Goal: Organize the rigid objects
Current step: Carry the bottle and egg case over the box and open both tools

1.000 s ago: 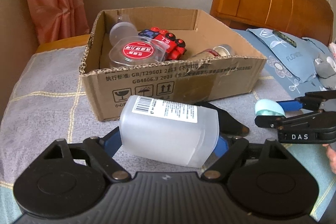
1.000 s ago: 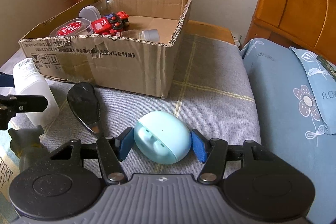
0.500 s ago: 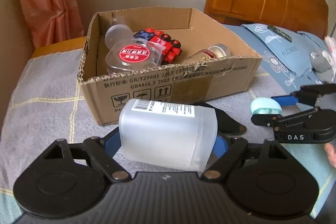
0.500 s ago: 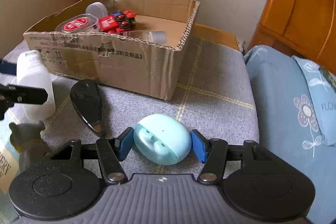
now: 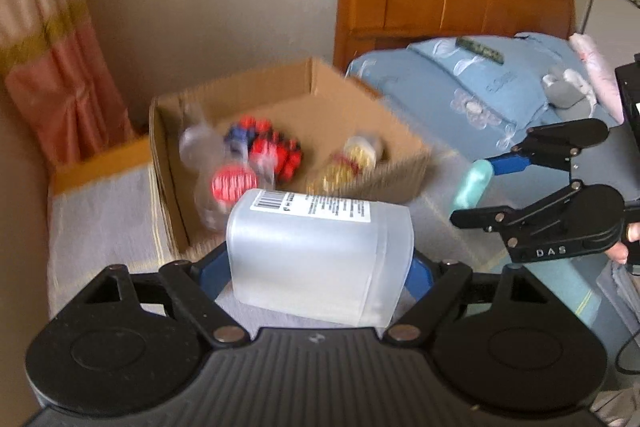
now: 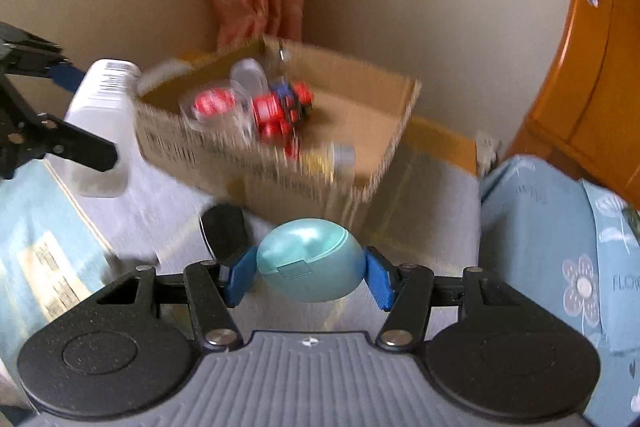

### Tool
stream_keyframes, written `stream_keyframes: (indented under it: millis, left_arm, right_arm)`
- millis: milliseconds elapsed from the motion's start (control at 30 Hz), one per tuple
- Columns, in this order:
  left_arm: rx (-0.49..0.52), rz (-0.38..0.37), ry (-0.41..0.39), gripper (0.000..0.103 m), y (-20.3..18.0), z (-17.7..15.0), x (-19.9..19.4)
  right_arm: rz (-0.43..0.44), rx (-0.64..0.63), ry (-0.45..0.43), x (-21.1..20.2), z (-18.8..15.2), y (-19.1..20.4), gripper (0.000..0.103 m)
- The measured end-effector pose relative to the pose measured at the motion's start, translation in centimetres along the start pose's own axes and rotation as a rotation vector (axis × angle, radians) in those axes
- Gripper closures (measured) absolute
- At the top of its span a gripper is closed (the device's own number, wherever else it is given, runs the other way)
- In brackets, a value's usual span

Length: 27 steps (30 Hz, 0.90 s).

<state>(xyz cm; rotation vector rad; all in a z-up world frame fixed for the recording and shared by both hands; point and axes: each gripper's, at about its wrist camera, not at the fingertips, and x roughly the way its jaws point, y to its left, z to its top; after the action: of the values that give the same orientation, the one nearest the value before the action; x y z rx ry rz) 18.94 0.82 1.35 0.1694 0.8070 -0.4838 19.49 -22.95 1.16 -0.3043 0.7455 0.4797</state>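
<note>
The cardboard box [image 5: 344, 163] sits open-topped on the grey checked cloth [image 6: 432, 187], with a wooden headboard and a blue floral pillow off to one side, and both held items hang in the air on its near side, so the step in hand looks like carrying them over the front wall and setting them down inside. To do it well, each load should clear the corrugated rim before it is lowered, and the bare cardboard floor on the side away from the cluster looks like the best landing spot, since a lidded clear tub with a red label [image 6: 212, 103], a red and blue wheeled toy [image 6: 280, 111] and a small capped jar [image 5: 352, 163] crowd the other side. The two tools hang close together, so entering the box one after the other would likely avoid a clash. The left gripper [image 5: 320, 263] is clamped on the frosted white bottle [image 5: 320, 251], which lies on its side between the blue pads, a barcode label on top; it is wide and smooth, so a level hold may keep it from slipping. The right gripper [image 6: 308, 275] is clenched on the pale teal egg-shaped case [image 6: 310, 259], whose seam and small front latch face the camera; its rounded shell could squirt out if squeezed off-centre. A dark flat oval object [image 6: 222, 231] lies on the cloth outside the box.
</note>
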Motion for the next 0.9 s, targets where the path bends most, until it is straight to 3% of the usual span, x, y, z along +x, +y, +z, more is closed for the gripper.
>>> stream_keyframes:
  millis: [233,500,667,800,900]
  left_arm:
    - [0.041,0.021,-0.014,0.019,1.2,6.0,1.7]
    - [0.028,0.047,0.040,0.019,3.9,11.3,8.1]
    - [0.026,0.046,0.086,0.019,4.6,13.0,12.1]
    - [0.022,0.037,0.116,0.019,4.6,13.7,14.6]
    - [0.033,0.045,0.130,0.019,4.5,14.1,16.1]
  right_arm:
    - [0.020,-0.018,-0.088,0.0,4.9,-0.8,0.040]
    - [0.027,-0.004,-0.061,4.8,9.5,-2.1,0.040]
    - [0.001,0.023,-0.041,7.8,10.5,-3.1,0.039]
    - [0.002,0.062,-0.055,8.1,9.9,-4.1,0.017]
    - [-0.017,0.079,-0.061,7.6,9.0,-4.7,0.015]
